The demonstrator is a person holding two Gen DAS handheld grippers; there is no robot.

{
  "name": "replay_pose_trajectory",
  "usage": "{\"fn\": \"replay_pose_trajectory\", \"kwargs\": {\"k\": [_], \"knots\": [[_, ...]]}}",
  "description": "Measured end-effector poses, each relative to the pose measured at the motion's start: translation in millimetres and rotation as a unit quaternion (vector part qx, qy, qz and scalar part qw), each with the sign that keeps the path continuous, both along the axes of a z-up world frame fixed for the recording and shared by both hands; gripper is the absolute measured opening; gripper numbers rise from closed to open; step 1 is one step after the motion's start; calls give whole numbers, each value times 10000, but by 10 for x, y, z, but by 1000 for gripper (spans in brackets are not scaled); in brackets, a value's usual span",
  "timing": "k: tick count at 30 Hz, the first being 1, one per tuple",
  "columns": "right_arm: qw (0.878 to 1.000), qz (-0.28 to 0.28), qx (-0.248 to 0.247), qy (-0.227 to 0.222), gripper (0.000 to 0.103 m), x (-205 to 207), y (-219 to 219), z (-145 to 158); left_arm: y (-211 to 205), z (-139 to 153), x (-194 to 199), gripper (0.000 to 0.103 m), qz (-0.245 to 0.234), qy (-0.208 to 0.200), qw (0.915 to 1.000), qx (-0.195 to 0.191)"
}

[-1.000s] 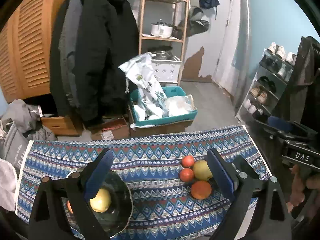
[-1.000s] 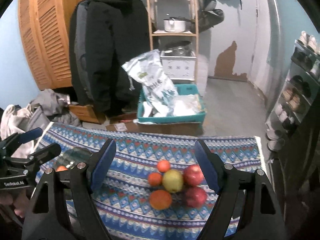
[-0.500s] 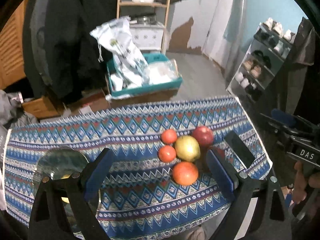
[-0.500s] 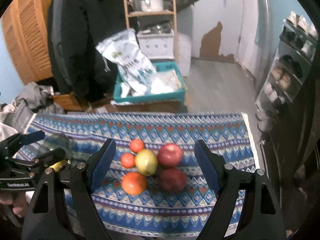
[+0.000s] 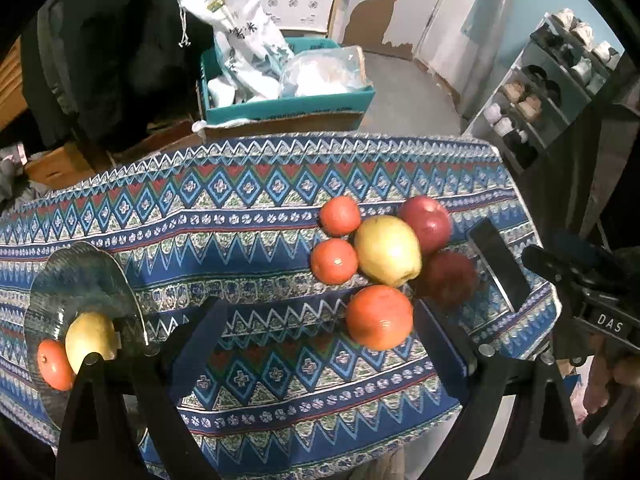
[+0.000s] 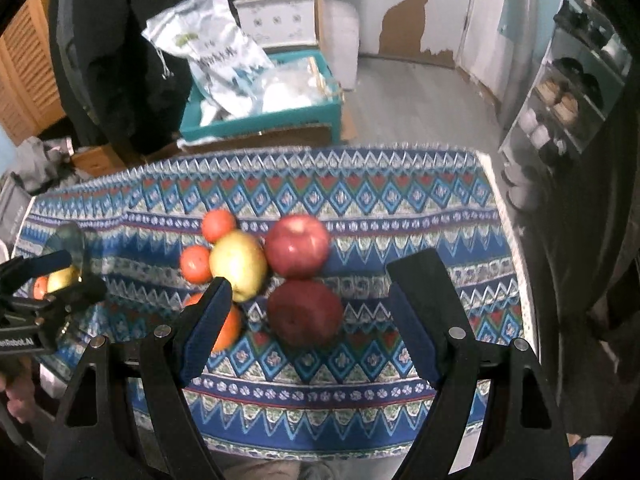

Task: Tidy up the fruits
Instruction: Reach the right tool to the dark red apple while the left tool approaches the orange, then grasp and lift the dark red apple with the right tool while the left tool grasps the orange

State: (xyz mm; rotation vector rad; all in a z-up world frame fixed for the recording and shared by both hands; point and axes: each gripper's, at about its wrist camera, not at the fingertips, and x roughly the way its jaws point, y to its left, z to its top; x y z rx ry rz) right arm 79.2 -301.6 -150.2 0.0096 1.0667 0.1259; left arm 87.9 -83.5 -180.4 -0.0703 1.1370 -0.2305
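Observation:
A cluster of fruit lies on the patterned cloth: a big orange [image 5: 379,317], a yellow apple [image 5: 387,250], two small oranges [image 5: 334,261], a red apple [image 5: 426,222] and a dark red apple [image 5: 450,278]. My left gripper [image 5: 320,328] is open, hovering just in front of the big orange. My right gripper [image 6: 308,308] is open, its jaws on either side of the dark red apple [image 6: 305,312], above it. A glass bowl [image 5: 80,280] at the left holds a yellow apple [image 5: 90,340] and an orange [image 5: 54,364].
The table's right edge [image 5: 532,240] is close to the fruit. Beyond the table stand a teal box with bags [image 5: 280,92], hanging coats [image 5: 100,40] and a shoe rack [image 5: 552,80]. The right gripper's finger [image 5: 498,264] shows by the dark apple.
Both grippers have moved down and closer to the fruit cluster. The left one swung right, away from the bowl. The right one now brackets the dark red apple. Both stay open.

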Motion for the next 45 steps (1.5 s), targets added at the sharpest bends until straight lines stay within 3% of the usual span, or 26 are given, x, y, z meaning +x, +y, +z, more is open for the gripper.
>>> {"fn": "replay_pose_trajectory", "kwargs": {"k": [7,15,24,36,45], "knots": [[9991,14,88,414,81,80,-5,-319,-6,-240,99,95,31,128,9997,201],[9949,164,24,993,81,235,85,-805,-12,-452,181,95,23,290,9994,176],[9910,189,78,1320,81,353,110,-1123,-56,-639,273,95,8,458,9989,134],[9902,206,125,1379,82,468,196,-1408,-102,-712,316,95,8,538,9985,61],[9939,45,119,1096,80,381,16,-1306,-392,-748,270,95,-283,577,9979,-53]]}}
